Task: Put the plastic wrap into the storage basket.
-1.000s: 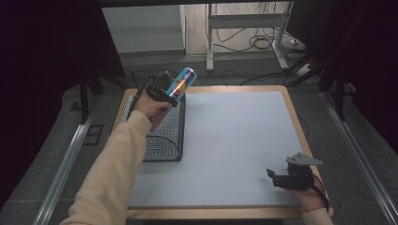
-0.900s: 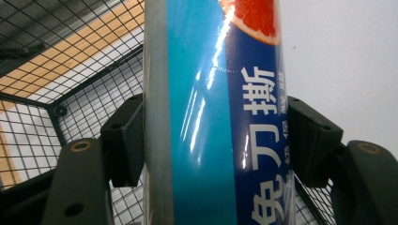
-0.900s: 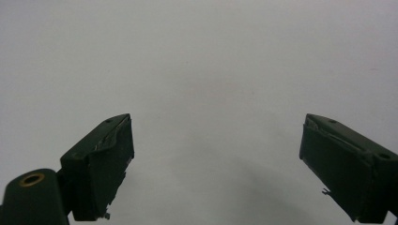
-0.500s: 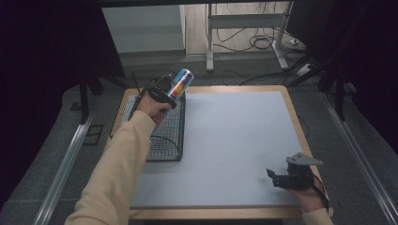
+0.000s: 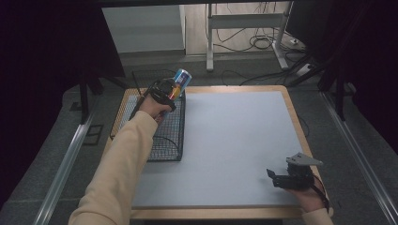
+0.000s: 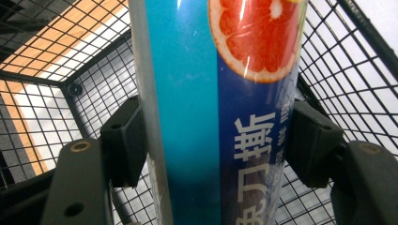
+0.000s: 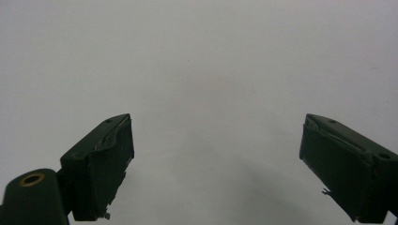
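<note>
A tall drink can (image 5: 180, 79), blue and teal with a grapefruit picture (image 6: 220, 93), is clamped between the jaws of my left gripper (image 5: 168, 90) (image 6: 213, 140). The gripper holds it over the far end of a black wire basket (image 5: 162, 131) (image 6: 56, 93) at the table's left side. In the left gripper view both pads (image 6: 124, 140) press on the can's sides, and the basket's mesh lies behind it. My right gripper (image 5: 277, 177) (image 7: 216, 164) rests near the table's front right corner, its jaws wide apart over the bare grey mat, with nothing between them.
A grey mat (image 5: 234, 140) covers the wooden table (image 5: 291, 108). A metal frame with cables (image 5: 248, 28) stands on the floor behind the table. Dark curtains hang at both sides.
My left hand has carried the can slightly down and to the left, lower over the basket. The right gripper has stayed where it was.
</note>
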The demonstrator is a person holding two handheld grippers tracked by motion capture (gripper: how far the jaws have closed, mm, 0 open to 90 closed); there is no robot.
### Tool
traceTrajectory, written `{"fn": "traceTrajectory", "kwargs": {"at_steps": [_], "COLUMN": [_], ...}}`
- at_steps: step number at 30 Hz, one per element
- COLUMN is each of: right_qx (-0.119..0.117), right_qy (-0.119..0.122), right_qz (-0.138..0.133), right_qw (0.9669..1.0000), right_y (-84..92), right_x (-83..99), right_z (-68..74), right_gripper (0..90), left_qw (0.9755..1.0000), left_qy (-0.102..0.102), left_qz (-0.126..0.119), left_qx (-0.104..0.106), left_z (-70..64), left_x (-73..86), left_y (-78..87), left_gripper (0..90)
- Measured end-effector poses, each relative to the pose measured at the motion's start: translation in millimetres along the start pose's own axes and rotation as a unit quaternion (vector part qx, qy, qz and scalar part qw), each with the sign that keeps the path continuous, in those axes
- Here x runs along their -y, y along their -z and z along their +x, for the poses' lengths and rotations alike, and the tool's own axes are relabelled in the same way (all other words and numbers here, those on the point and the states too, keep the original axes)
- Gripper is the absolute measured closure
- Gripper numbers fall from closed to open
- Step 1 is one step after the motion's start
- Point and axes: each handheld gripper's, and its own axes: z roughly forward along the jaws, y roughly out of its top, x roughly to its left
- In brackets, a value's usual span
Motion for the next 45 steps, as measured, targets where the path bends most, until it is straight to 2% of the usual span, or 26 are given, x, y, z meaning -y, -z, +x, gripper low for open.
{"fn": "traceTrajectory", "kwargs": {"at_steps": [5, 6, 7, 10, 13, 20, 22, 23, 28, 31, 32, 33, 38, 40, 43, 45], "right_qx": [-0.002, -0.002, -0.002, -0.001, -0.001, -0.001, -0.001, -0.002, -0.004, -0.004, -0.004, -0.004, -0.003, -0.005, -0.004, -0.005], "right_qy": [0.002, 0.002, 0.002, 0.002, 0.002, 0.005, 0.005, 0.006, 0.008, 0.008, 0.009, 0.009, 0.01, 0.008, 0.009, 0.011], "right_qz": [0.001, 0.001, 0.001, 0.001, 0.001, 0.002, 0.003, 0.004, 0.006, 0.006, 0.006, 0.006, 0.005, 0.005, 0.005, 0.003], "right_qw": [1.0, 1.0, 1.0, 1.0, 1.0, 1.0, 1.0, 1.0, 0.9999, 0.9999, 0.9999, 0.9999, 0.9999, 0.9999, 0.9999, 0.9999], "right_y": [-0.2, -0.2, 0.0, 0.4, 0.3, -0.1, 0.2, 0.0, -0.1, -0.1, 0.2, 0.2, 1.0, 0.8, 1.0, 1.5], "right_x": [0.2, 0.2, 0.1, 0.0, 0.0, -0.1, -0.1, -0.1, -0.6, -0.8, -0.8, -0.8, -1.1, -1.2, -1.6, -2.0], "right_z": [0.6, 0.6, 0.7, 1.1, 0.9, 1.1, 1.5, 1.9, 3.5, 3.8, 3.8, 3.8, 3.7, 3.8, 5.3, 6.1], "right_gripper": [10.6, 10.6, 10.5, 10.6, 10.5, 10.5, 10.5, 10.5, 10.5, 10.5, 10.5, 10.5, 10.5, 10.5, 10.5, 10.5], "left_qw": [0.9999, 0.9999, 0.9997, 0.9994, 0.9995, 0.9974, 0.9957, 0.9941, 0.9906, 0.9868, 0.9835, 0.9835, 0.9756, 0.9714, 0.9673, 0.9647], "left_qy": [-0.005, 0.0, 0.013, 0.021, 0.013, 0.024, 0.033, 0.039, 0.028, 0.025, 0.021, 0.021, -0.003, -0.015, -0.031, -0.049], "left_qz": [-0.007, -0.012, -0.022, -0.028, -0.027, -0.068, -0.083, -0.095, -0.12, -0.136, -0.144, -0.144, -0.174, -0.188, -0.198, -0.205], "left_qx": [-0.01, -0.007, 0.002, 0.002, -0.004, 0.01, 0.023, 0.033, 0.059, 0.085, 0.107, 0.107, 0.133, 0.145, 0.155, 0.158], "left_z": [-1.5, -1.1, 0.4, -0.2, -2.3, -8.1, -9.2, -10.3, -19.9, -26.0, -31.2, -31.2, -54.0, -64.4, -78.7, -93.8], "left_x": [-0.8, -0.8, -1.1, -0.5, 1.4, 9.3, 11.9, 14.3, 21.2, 23.9, 26.1, 26.1, 39.3, 45.4, 54.3, 64.6], "left_y": [1.4, 2.0, 3.6, 4.8, 6.2, 25.2, 31.9, 36.3, 52.7, 64.2, 72.4, 72.4, 89.7, 95.6, 101.2, 104.2], "left_gripper": [30.9, 30.9, 30.2, 26.5, 19.9, 16.9, 17.4, 18.1, 18.8, 19.8, 20.1, 20.1, 21.0, 21.0, 20.9, 20.6]}}
